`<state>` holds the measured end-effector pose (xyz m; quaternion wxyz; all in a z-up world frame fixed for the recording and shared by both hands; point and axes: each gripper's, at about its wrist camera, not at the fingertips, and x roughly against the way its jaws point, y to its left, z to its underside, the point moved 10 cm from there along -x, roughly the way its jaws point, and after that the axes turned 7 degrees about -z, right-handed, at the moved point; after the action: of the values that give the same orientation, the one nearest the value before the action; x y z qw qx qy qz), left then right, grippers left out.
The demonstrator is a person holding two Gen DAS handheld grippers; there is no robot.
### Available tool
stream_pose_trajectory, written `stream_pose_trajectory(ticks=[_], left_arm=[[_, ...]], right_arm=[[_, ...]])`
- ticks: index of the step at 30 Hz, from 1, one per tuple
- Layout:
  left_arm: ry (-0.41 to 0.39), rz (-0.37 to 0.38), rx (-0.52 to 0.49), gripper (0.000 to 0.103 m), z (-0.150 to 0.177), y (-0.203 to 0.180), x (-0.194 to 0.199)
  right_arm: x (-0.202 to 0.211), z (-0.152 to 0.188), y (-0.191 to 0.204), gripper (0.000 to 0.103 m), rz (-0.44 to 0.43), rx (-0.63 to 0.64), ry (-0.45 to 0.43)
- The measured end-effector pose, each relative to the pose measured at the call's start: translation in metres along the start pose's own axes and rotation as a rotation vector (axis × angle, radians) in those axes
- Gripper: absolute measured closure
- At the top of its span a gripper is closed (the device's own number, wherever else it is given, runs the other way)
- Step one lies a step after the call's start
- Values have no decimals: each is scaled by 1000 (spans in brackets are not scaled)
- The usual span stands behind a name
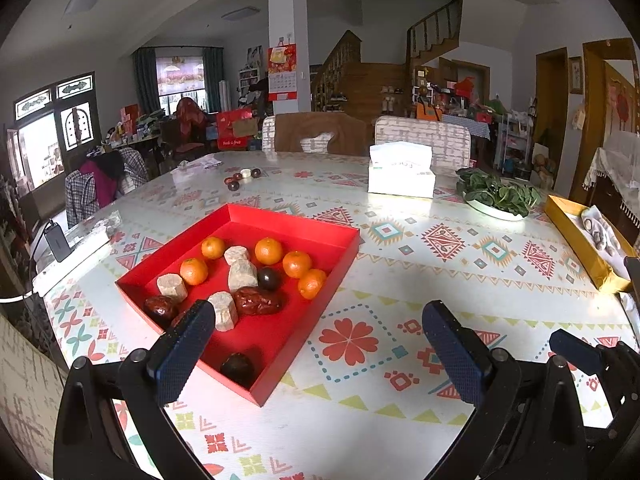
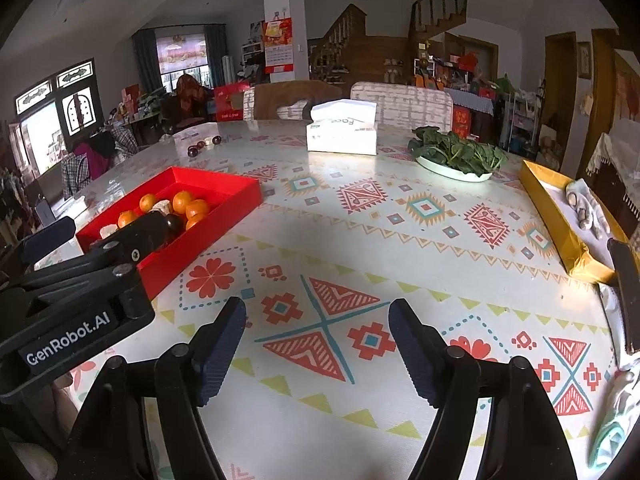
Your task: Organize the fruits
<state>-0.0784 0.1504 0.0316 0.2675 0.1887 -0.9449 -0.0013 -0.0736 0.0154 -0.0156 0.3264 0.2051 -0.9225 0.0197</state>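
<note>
A red tray [image 1: 320, 222] sits on the patterned table, left of centre. It holds several oranges [image 1: 269, 251], pale beige chunks [image 1: 242, 273], dark red dates [image 1: 258, 301] and dark round fruits [image 1: 268, 278]. My left gripper [image 1: 320, 320] is open and empty, just in front of the tray's near right corner. The left finger overlaps the tray's near edge. In the right wrist view the red tray [image 2: 236, 184] is at the left, partly hidden by the left gripper's body. My right gripper [image 2: 318, 308] is open and empty over bare tablecloth.
A tissue box [image 1: 401, 174] and a plate of green leaves [image 1: 498, 196] stand at the back. A yellow box [image 1: 580, 236] with shells lies at the right edge. A few dark fruits [image 1: 242, 178] lie loose far behind the tray. Chairs stand behind the table.
</note>
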Motion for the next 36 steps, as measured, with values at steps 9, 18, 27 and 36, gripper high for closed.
stream_pose_trajectory(ticks=[9,18,27,36], left_arm=[[11,6,3,0,5,2,-4],[22,9,6,0,9,-1,-8],[21,8,8,0,8,0,-7],[22,10,8,0,7,1,-7]], right_arm=[[-3,1,1,23,2,3,8],[-8,3,2,23,3,8,20],[-8,3,2,22,4,7,18],[-5,2,4,22,18,17,2]])
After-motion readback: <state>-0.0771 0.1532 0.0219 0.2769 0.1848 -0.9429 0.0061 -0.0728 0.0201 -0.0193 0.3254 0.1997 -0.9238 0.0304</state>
